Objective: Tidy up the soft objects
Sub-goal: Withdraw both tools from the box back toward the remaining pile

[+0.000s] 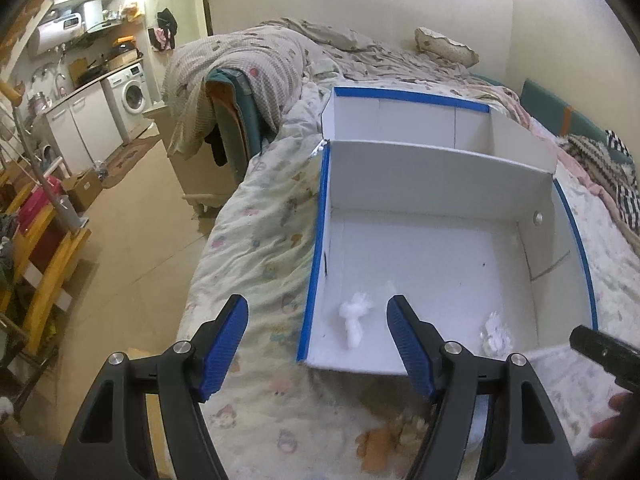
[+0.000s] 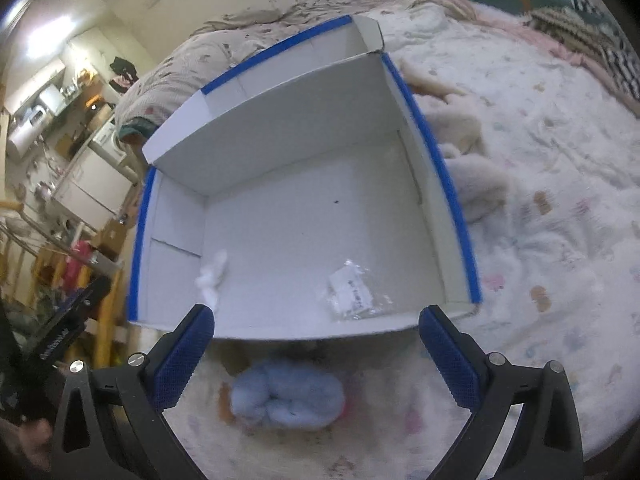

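We hold both grippers above the bed (image 2: 560,160), angled down at a white box (image 1: 432,184) with blue-taped edges that sits open on the quilt. Our left gripper (image 1: 316,344) stands partly spread with nothing between its blue pads; its left finger hangs over the quilt, its right over the box's near corner. Our right gripper (image 2: 316,352) is spread fully wide and empty. Just below it, outside the box's near wall, lies a pale blue plush toy (image 2: 288,400) (blurred, so we cannot tell its shape). Inside the box lie a tuft of white stuffing (image 2: 212,276) and a small clear packet (image 2: 352,292).
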`<action>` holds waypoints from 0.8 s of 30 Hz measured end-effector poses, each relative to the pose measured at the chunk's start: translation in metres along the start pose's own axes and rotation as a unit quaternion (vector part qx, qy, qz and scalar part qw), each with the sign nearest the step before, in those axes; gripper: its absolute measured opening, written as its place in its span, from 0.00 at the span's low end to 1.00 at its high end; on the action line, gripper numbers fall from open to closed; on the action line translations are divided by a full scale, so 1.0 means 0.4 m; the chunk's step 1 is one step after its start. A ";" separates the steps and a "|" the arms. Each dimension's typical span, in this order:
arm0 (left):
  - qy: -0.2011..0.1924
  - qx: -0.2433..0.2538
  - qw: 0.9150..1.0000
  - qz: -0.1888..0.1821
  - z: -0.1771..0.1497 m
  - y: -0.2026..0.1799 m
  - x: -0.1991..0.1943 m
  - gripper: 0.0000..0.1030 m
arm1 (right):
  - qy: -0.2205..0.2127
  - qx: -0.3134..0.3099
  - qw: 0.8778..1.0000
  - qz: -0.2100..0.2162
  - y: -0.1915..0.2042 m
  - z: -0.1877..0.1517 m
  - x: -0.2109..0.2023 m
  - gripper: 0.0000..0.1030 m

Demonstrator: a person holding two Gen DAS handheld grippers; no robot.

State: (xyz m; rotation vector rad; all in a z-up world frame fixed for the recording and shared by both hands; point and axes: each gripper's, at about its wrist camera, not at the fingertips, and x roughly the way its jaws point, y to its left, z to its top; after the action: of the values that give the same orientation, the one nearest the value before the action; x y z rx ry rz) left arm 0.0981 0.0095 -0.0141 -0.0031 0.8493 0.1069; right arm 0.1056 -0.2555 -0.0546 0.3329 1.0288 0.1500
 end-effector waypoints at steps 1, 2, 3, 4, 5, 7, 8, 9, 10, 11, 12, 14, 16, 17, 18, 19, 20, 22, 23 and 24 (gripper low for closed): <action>0.001 0.001 1.000 -0.001 -0.009 0.005 -0.005 0.67 | -0.004 -0.009 1.000 -0.003 0.004 -0.005 -0.007 1.00; 0.004 0.001 1.000 -0.003 -0.021 0.010 -0.009 0.67 | -0.009 -0.020 1.000 -0.005 0.010 -0.012 -0.017 1.00; 0.008 0.002 1.000 -0.005 -0.031 0.014 -0.012 0.67 | -0.014 -0.029 0.999 -0.007 0.014 -0.018 -0.025 1.00; 0.012 0.003 1.000 -0.007 -0.041 0.018 -0.014 0.67 | -0.018 -0.035 0.999 -0.009 0.017 -0.023 -0.033 1.00; 0.015 0.003 1.000 -0.007 -0.051 0.024 -0.017 0.67 | -0.023 -0.039 0.999 -0.011 0.019 -0.030 -0.041 1.00; 0.022 0.002 1.000 -0.004 -0.068 0.035 -0.018 0.67 | -0.031 -0.043 0.998 -0.019 0.015 -0.046 -0.056 1.00; 0.029 0.000 1.000 -0.004 -0.078 0.043 -0.016 0.67 | -0.032 -0.043 0.998 -0.020 0.010 -0.052 -0.061 1.00; 0.036 -0.003 0.999 -0.003 -0.086 0.050 -0.013 0.67 | -0.031 -0.041 0.998 -0.020 0.005 -0.057 -0.065 1.00; 0.044 -0.005 0.999 -0.002 -0.095 0.057 -0.009 0.67 | -0.030 -0.039 0.999 -0.016 0.000 -0.061 -0.067 1.00; 0.056 -0.007 0.998 0.001 -0.105 0.063 -0.003 0.67 | -0.025 -0.037 0.999 -0.010 -0.006 -0.065 -0.068 1.00; 0.067 -0.009 0.998 0.002 -0.115 0.067 0.003 0.67 | -0.020 -0.036 0.999 -0.006 -0.010 -0.069 -0.068 1.00; 0.093 -0.015 0.996 -0.005 -0.135 0.077 0.021 0.67 | -0.014 -0.038 0.999 -0.009 -0.017 -0.082 -0.067 1.00; 0.118 -0.015 0.993 -0.005 -0.152 0.078 0.042 0.67 | -0.007 -0.036 0.999 -0.007 -0.022 -0.094 -0.063 1.00; 0.135 -0.013 0.991 -0.006 -0.162 0.075 0.056 0.67 | -0.001 -0.031 1.000 0.002 -0.025 -0.101 -0.060 1.00; 0.152 -0.011 0.988 -0.009 -0.170 0.071 0.071 0.67 | 0.004 -0.027 1.000 0.012 -0.027 -0.108 -0.058 0.99; 0.171 -0.013 0.985 -0.015 -0.179 0.067 0.086 0.67 | 0.010 -0.025 0.999 0.019 -0.025 -0.114 -0.053 0.97; 0.184 -0.016 0.983 -0.021 -0.184 0.062 0.099 0.67 | 0.015 -0.026 0.999 0.019 -0.023 -0.119 -0.049 0.94; 0.213 -0.018 0.976 -0.039 -0.200 0.047 0.127 0.65 | 0.026 -0.028 0.999 0.021 -0.013 -0.128 -0.034 0.93; 0.221 -0.016 0.974 -0.042 -0.206 0.039 0.137 0.63 | 0.030 -0.031 0.999 0.019 -0.007 -0.132 -0.027 0.92; 0.229 -0.013 0.972 -0.045 -0.213 0.030 0.147 0.55 | 0.031 -0.035 0.999 0.014 -0.001 -0.134 -0.022 0.93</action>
State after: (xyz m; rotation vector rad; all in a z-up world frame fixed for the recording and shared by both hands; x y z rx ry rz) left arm 0.0717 0.0229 -0.1141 -0.0936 1.3081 0.0312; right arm 0.0552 -0.2476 -0.0729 0.2813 1.0780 0.2216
